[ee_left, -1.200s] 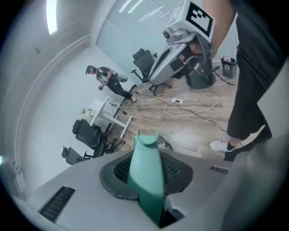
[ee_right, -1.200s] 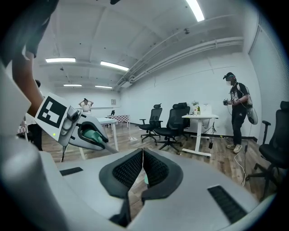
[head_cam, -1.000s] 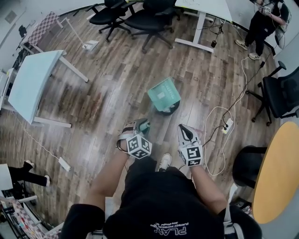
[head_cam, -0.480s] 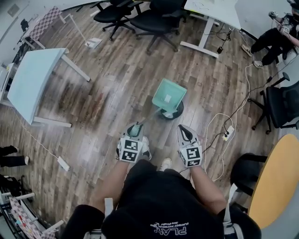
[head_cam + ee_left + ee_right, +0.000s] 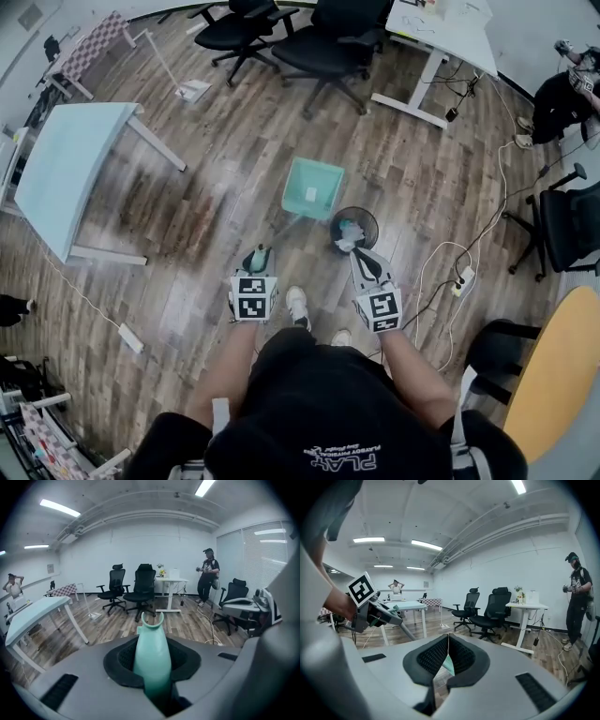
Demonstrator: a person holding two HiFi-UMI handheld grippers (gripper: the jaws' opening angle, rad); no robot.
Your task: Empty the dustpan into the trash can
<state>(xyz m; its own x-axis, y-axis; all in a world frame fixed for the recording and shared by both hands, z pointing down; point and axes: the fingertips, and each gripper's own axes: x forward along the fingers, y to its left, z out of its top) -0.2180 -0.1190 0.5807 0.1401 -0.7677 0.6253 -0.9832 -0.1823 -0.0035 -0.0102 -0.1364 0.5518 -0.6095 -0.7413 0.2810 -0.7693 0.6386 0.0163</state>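
Note:
The teal dustpan (image 5: 312,186) hangs over the wood floor, just up and left of the round black trash can (image 5: 355,226). Crumpled pale scraps (image 5: 348,236) lie inside the can. My left gripper (image 5: 260,256) is shut on the dustpan's teal handle (image 5: 152,656), which runs out between the jaws toward the room. My right gripper (image 5: 361,254) sits just below the can's near rim. In the right gripper view the right gripper (image 5: 448,641) has its pads together with nothing in them, and the left gripper (image 5: 375,613) shows at the left.
Black office chairs (image 5: 323,42) and a white desk (image 5: 441,28) stand at the back. A pale blue table (image 5: 66,169) is at the left. A power strip (image 5: 465,277) and cables trail on the floor at the right, near another chair (image 5: 572,220). A person (image 5: 207,576) stands at the back right.
The dustpan has swung from on top of the trash can to its upper left, uncovering the can and the scraps inside. The left gripper has rolled upright and both grippers have shifted with the view.

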